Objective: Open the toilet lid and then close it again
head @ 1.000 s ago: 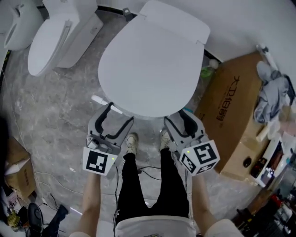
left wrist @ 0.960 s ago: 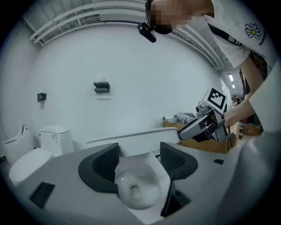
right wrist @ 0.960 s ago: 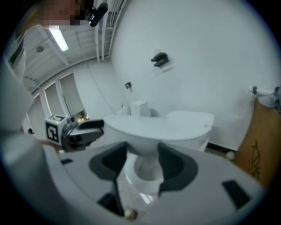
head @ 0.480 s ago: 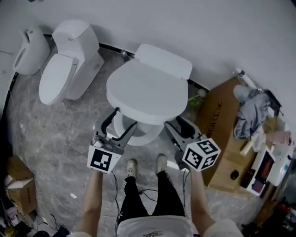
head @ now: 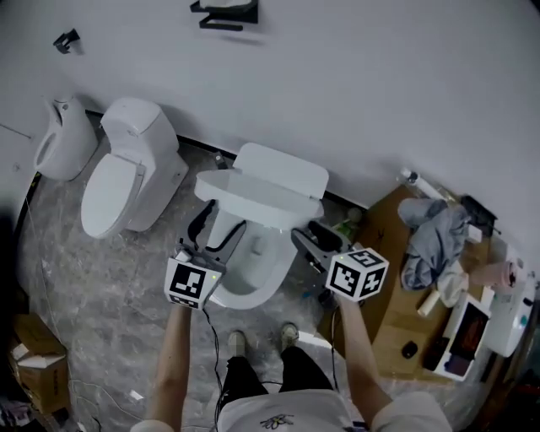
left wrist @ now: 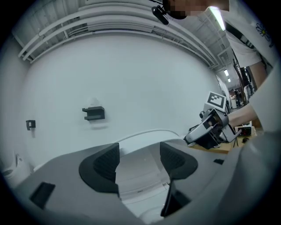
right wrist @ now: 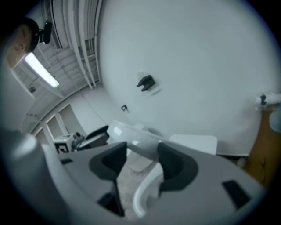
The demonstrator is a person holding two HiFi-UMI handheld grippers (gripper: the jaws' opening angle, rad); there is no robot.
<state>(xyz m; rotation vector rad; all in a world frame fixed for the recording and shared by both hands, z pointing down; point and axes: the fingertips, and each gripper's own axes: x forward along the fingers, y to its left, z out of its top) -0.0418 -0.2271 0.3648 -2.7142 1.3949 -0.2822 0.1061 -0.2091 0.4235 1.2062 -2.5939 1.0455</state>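
A white toilet stands against the wall with its lid [head: 257,199] lifted about halfway, seen almost edge-on in front of the tank [head: 283,167]. Below it the open bowl [head: 245,274] shows. My left gripper [head: 218,224] is at the lid's front left edge, jaws apart. In the left gripper view, my left gripper [left wrist: 139,165] frames the lid's underside [left wrist: 140,176]. My right gripper [head: 314,237] is at the lid's front right edge. In the right gripper view, the lid's rim [right wrist: 139,147] runs through the gap of my right gripper [right wrist: 139,162], narrower than that gap.
A second white toilet [head: 118,181] and another white fixture [head: 59,139] stand to the left. At the right, a cardboard box [head: 392,283] carries a grey cloth [head: 434,240]. A black bracket [head: 226,13] hangs on the wall. The person's shoes [head: 238,342] are just before the bowl.
The lid has swung up from flat on the bowl to about half raised. Both grippers rose with its front edge, and the bowl has come into sight.
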